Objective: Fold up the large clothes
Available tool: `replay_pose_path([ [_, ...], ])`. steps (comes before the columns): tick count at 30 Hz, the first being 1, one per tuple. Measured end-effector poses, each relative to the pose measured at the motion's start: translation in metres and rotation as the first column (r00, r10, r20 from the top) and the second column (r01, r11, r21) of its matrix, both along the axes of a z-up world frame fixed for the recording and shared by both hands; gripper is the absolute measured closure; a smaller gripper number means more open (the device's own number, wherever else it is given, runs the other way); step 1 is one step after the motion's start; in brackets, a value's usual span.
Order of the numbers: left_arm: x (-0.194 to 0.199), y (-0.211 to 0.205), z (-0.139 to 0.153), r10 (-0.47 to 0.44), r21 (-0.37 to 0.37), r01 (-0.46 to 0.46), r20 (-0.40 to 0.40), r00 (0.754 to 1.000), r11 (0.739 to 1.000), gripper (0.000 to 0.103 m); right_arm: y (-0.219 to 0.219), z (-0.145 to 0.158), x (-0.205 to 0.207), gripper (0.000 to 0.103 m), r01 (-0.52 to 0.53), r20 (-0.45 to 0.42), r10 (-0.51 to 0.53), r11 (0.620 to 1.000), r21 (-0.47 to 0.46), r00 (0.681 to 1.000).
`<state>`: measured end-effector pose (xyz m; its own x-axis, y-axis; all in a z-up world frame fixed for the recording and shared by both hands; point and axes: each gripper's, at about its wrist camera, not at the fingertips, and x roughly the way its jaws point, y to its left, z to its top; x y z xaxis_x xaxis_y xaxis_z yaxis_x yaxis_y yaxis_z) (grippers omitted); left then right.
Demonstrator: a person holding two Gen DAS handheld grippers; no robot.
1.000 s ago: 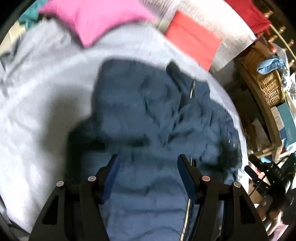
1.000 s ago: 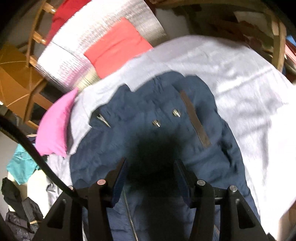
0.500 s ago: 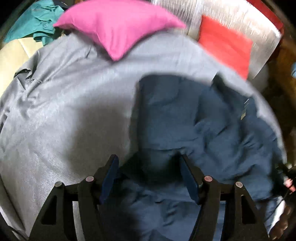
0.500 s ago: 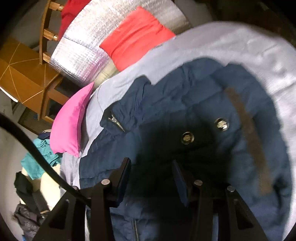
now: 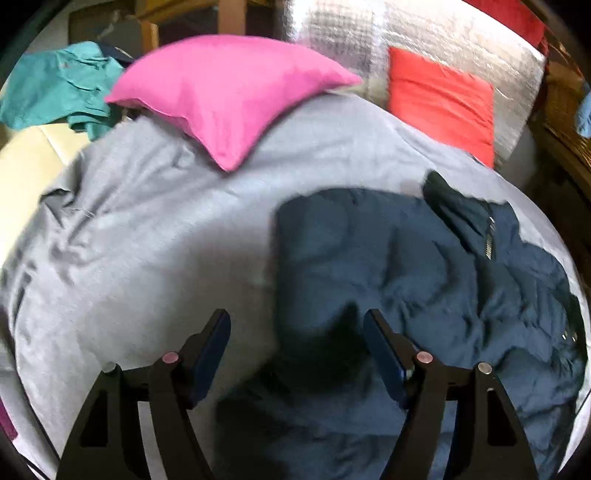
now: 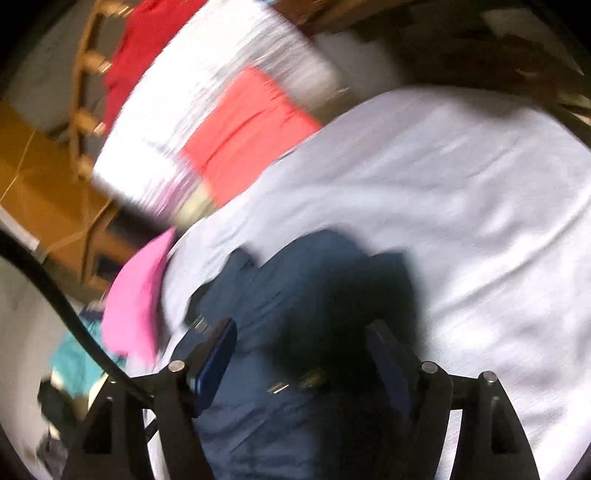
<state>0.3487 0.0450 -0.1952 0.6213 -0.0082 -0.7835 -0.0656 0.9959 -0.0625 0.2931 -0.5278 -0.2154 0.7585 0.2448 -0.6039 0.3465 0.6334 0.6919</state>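
Note:
A dark navy jacket (image 5: pixel 406 280) lies crumpled on a grey bedsheet (image 5: pixel 147 251), its zipper near the far right. My left gripper (image 5: pixel 297 325) is open and empty, above the jacket's left edge where it meets the sheet. In the right wrist view, which is blurred, the jacket (image 6: pixel 303 280) lies on the pale sheet (image 6: pixel 461 192). My right gripper (image 6: pixel 301 336) is open and empty above the jacket, with snap buttons showing between the fingers.
A pink pillow (image 5: pixel 229 92) and a red pillow (image 5: pixel 443 103) lie at the head of the bed against a silver padded panel (image 5: pixel 369 33). Teal clothing (image 5: pixel 62 88) lies at the far left. Wooden furniture (image 6: pixel 48 177) stands beyond the bed.
The left gripper has swung left, off the jacket's middle to its left edge. The right gripper has pulled back from the jacket and is moving fast. Both stayed open.

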Motion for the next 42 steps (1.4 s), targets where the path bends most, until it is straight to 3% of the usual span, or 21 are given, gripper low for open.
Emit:
replay_pose_path([
  [3,0.006,0.016,-0.001,0.051,-0.022,-0.051,0.013,0.999,0.998,0.023,-0.015,-0.025,0.010,0.026,0.005,-0.057,-0.002,0.999,0.054,0.998],
  [7,0.019,0.030,-0.019,0.083,-0.069,-0.086,-0.054,0.995,0.994,0.022,-0.003,-0.044,0.027,0.026,-0.057,-0.085,0.065,0.994,0.093,0.994],
  [10,0.030,0.031,-0.036,0.068,-0.129,-0.083,-0.119,0.991,0.988,0.022,0.012,-0.047,0.035,0.020,-0.077,-0.090,0.080,0.996,0.038,0.993],
  [13,0.028,0.027,-0.038,0.055,-0.154,-0.075,-0.127,0.990,0.985,0.022,0.028,-0.047,0.041,0.018,-0.103,-0.105,0.098,0.994,-0.043,0.990],
  [14,0.028,0.025,-0.038,0.047,-0.148,-0.065,-0.127,0.991,0.987,0.022,0.031,-0.047,0.043,0.021,-0.115,-0.113,0.106,0.990,-0.082,0.988],
  [18,0.026,0.016,-0.042,0.013,-0.131,-0.031,-0.134,0.991,0.991,0.022,0.045,-0.038,0.047,0.053,-0.151,-0.152,0.118,0.961,-0.232,0.981],
  [21,0.026,0.016,-0.040,0.021,-0.131,-0.040,-0.141,0.990,0.991,0.022,0.050,-0.028,0.044,0.060,-0.124,-0.144,0.086,0.952,-0.281,0.986],
  [25,0.023,0.013,-0.034,0.027,-0.099,-0.039,-0.120,0.992,0.994,0.022,0.051,-0.030,0.045,0.060,-0.107,-0.150,0.064,0.947,-0.302,0.987],
  [27,0.024,0.011,-0.037,0.022,-0.087,-0.033,-0.130,0.991,0.996,0.022,0.048,-0.043,0.048,0.054,-0.111,-0.174,0.063,0.952,-0.284,0.983],
  [31,0.027,0.016,-0.043,0.028,-0.121,-0.049,-0.170,0.985,0.991,0.021,0.043,-0.032,0.045,0.050,-0.105,-0.180,0.062,0.965,-0.241,0.982],
  [33,0.025,0.018,-0.039,0.028,-0.125,-0.051,-0.176,0.984,0.991,0.021,0.040,-0.027,0.041,0.040,-0.104,-0.176,0.066,0.971,-0.214,0.982],
  [40,-0.005,0.014,0.000,0.008,-0.048,-0.009,-0.019,1.000,0.999,0.021,0.034,0.003,-0.006,0.040,-0.084,-0.067,0.072,0.976,-0.200,0.995],
  [42,-0.014,0.009,0.009,-0.025,-0.035,0.026,0.027,0.999,0.999,0.021,0.042,0.008,-0.019,0.046,-0.120,-0.048,0.112,0.973,-0.196,0.993],
])
